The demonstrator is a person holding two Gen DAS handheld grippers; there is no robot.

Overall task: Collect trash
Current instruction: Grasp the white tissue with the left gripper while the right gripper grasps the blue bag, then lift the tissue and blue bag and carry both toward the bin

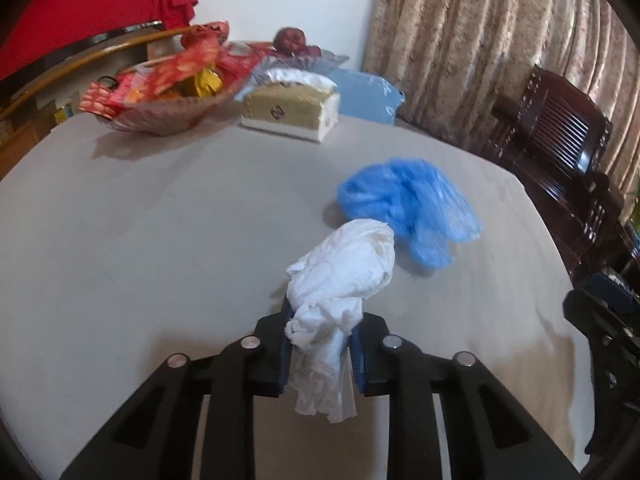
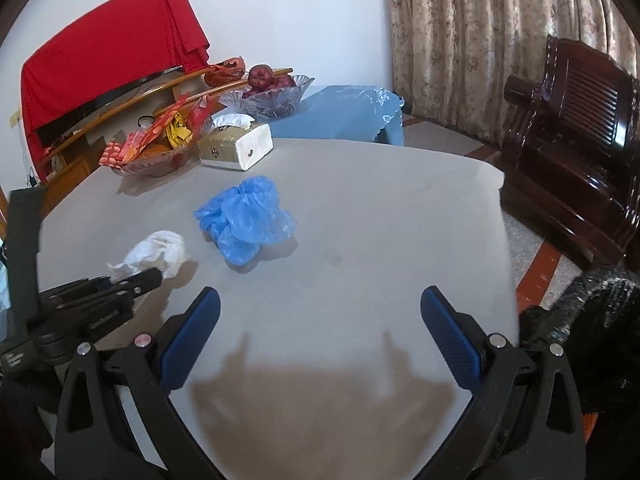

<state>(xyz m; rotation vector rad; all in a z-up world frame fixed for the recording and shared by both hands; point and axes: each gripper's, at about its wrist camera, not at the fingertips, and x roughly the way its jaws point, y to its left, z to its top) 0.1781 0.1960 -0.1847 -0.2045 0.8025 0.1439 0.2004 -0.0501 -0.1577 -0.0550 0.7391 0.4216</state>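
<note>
From left wrist: left gripper (image 1: 320, 340) clamps a crumpled white tissue (image 1: 340, 276) between its blue pads, above the grey table (image 1: 160, 220); loose end hangs below the fingers. Blue plastic bag (image 1: 412, 208) lies on the table just beyond the tissue. Snack bowl (image 1: 160, 96) and tissue box (image 1: 292, 108) at far edge.

From right wrist: right gripper (image 2: 320, 320) fingers spread wide, nothing between them, over bare table (image 2: 380, 220). Bag (image 2: 246, 216) ahead-left; tissue (image 2: 156, 254) in left gripper (image 2: 136, 278) beside it. Fruit bowl (image 2: 266, 96) behind box (image 2: 236, 146).
</note>
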